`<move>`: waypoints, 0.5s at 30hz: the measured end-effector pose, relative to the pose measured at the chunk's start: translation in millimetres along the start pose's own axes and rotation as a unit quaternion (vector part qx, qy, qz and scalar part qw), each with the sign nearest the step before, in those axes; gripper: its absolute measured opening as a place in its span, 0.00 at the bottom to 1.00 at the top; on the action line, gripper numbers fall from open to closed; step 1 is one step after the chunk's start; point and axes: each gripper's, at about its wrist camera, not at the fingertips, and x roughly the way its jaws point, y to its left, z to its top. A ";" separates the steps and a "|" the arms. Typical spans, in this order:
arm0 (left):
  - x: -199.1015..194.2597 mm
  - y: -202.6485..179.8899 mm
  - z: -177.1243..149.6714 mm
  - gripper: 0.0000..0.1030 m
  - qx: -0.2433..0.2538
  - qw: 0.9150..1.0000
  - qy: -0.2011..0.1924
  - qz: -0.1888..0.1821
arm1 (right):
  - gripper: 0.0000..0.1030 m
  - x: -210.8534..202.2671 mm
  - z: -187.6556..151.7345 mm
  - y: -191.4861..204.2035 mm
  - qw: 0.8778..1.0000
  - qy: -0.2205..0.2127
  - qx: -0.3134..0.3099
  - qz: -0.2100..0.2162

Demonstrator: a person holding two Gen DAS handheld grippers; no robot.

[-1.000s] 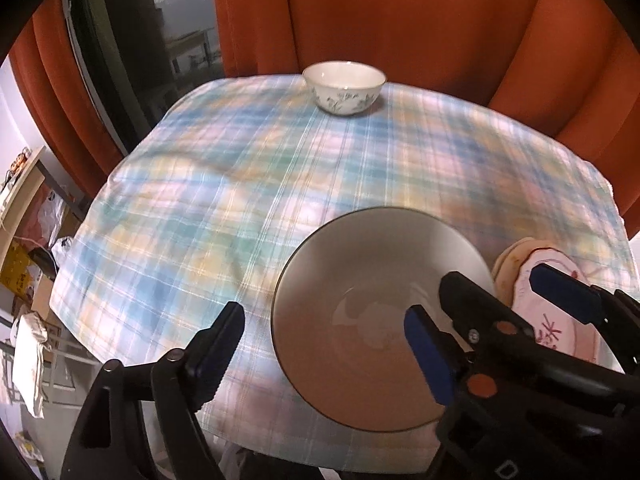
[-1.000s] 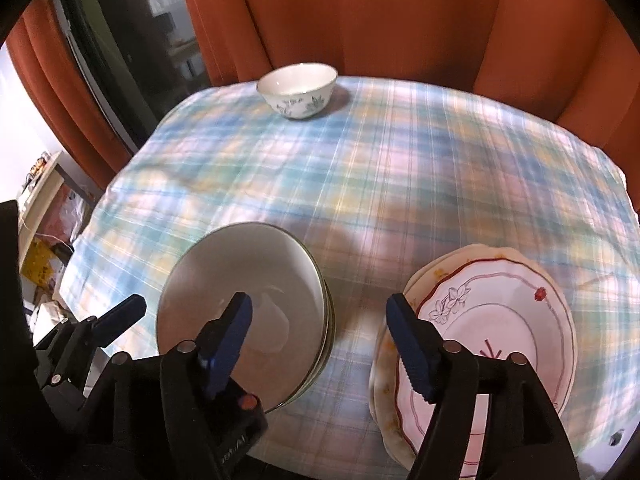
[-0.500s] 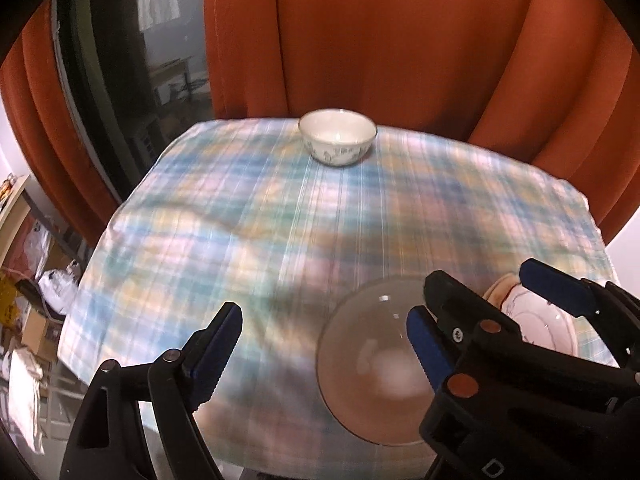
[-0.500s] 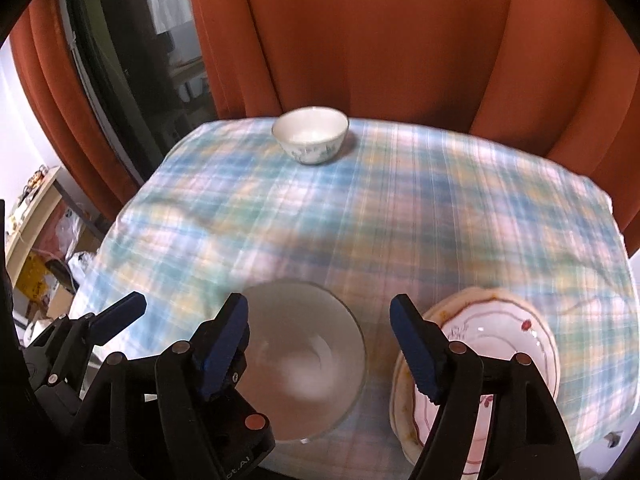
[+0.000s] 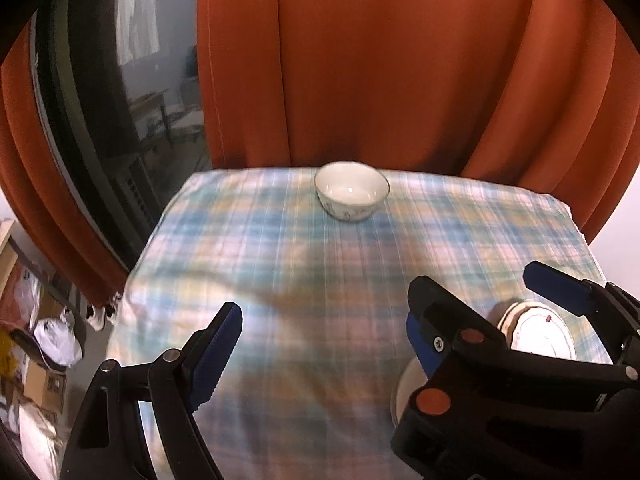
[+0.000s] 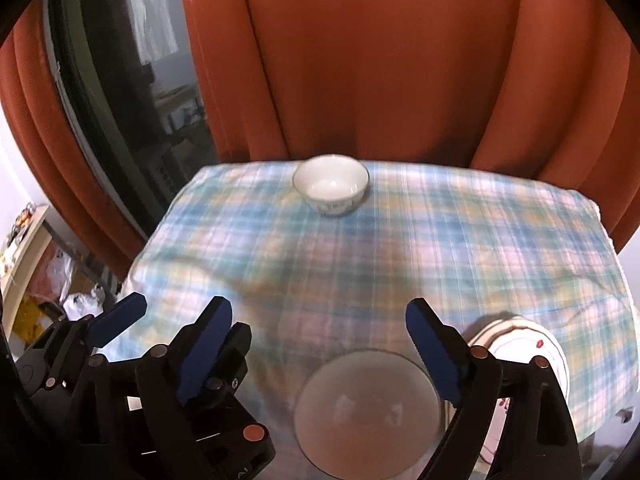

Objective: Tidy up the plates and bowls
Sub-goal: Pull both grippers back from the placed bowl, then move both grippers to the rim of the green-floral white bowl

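- The grey bowl sat on the cloth just beside the plates, likely grouped; the small bowl stood well apart at the far edge.
- The right gripper had just been opening, nothing between its jaws.
- The left gripper gaped, empty, though blur softened the view.

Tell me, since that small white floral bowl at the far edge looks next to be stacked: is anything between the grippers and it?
Nothing visible: only bare plaid tablecloth lies between both open grippers and the small white floral bowl.
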 end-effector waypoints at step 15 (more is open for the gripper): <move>23.6 15.9 44.9 0.97 0.013 1.000 -0.011 -0.024 | 0.92 8.9 45.9 13.2 0.998 -0.023 0.024 -0.053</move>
